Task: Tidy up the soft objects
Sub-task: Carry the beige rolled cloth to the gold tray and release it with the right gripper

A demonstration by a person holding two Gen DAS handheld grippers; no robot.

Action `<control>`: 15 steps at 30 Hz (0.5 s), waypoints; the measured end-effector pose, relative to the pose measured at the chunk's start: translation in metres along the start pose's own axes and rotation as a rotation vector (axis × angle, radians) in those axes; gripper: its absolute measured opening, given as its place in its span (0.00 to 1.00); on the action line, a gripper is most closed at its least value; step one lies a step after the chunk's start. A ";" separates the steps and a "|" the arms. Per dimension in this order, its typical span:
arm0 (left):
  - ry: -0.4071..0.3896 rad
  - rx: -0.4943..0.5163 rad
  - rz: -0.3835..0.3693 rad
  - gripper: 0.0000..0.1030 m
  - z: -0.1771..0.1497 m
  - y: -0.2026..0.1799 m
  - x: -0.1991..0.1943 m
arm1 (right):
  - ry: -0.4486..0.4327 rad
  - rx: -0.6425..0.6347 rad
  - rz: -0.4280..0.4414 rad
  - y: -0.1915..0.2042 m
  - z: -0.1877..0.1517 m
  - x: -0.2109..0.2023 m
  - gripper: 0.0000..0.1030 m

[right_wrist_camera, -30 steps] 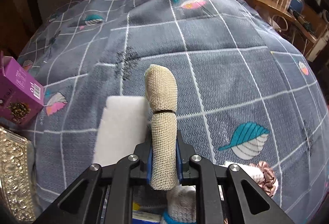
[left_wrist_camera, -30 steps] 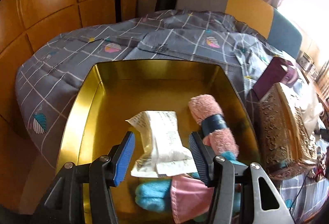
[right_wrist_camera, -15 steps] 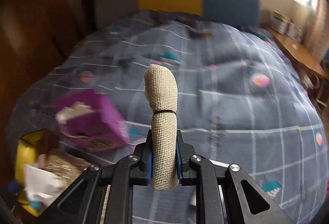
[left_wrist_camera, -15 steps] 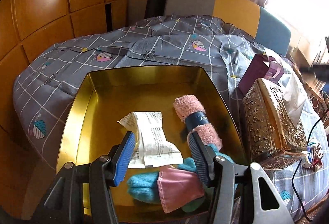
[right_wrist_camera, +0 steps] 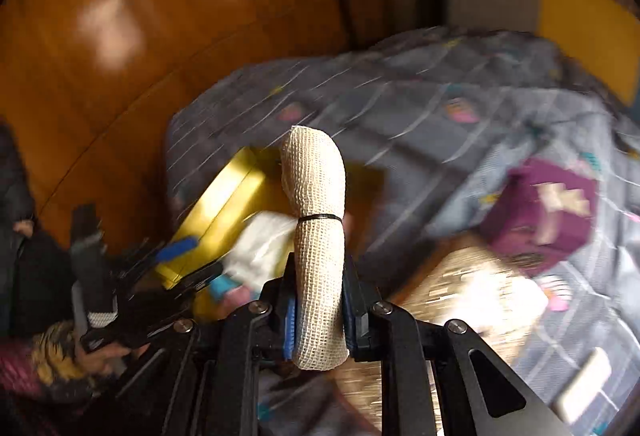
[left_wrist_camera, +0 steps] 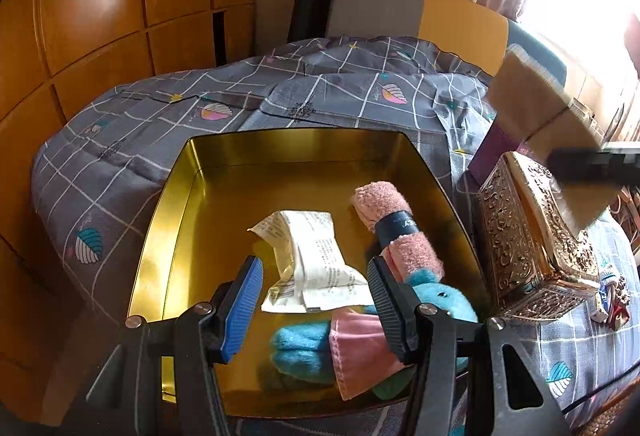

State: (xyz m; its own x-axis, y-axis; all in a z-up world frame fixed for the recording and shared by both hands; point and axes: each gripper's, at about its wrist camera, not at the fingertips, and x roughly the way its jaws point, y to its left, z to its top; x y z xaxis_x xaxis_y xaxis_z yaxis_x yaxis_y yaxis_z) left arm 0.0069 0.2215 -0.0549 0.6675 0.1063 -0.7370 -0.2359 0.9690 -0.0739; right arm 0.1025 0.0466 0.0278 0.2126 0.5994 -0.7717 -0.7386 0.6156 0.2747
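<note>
Right wrist view: a mesh-textured beige gauze roll (right_wrist_camera: 318,248), cinched by a black band, is clamped in the right claw (right_wrist_camera: 319,310), whose jaws have just eased slightly, above the shiny gold tin (left_wrist_camera: 188,195). Only the left view shows the half-open, empty left claw (left_wrist_camera: 314,300) over the tin's fuzzy pink towel roll (left_wrist_camera: 396,228).

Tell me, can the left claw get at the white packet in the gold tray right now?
Probably yes. The left claw hangs open over the gold tray, the white packet lying uncovered just beyond its fingertips, nothing between them; only the pink towel roll lies close alongside.
</note>
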 end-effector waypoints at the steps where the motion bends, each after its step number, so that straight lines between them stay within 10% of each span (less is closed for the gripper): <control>1: 0.004 -0.008 0.002 0.54 -0.002 0.003 0.001 | 0.013 -0.007 0.004 0.007 -0.002 0.010 0.21; 11: 0.024 -0.107 0.047 0.54 -0.010 0.036 0.005 | 0.062 0.126 -0.020 0.020 0.004 0.107 0.21; 15: 0.016 -0.102 0.041 0.54 -0.011 0.037 0.005 | 0.064 0.183 -0.015 0.014 0.003 0.122 0.38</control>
State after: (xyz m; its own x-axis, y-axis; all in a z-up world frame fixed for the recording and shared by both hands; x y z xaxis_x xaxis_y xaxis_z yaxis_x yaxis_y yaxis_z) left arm -0.0059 0.2558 -0.0686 0.6445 0.1407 -0.7516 -0.3337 0.9361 -0.1109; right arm 0.1199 0.1300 -0.0611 0.1775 0.5593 -0.8097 -0.6061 0.7104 0.3578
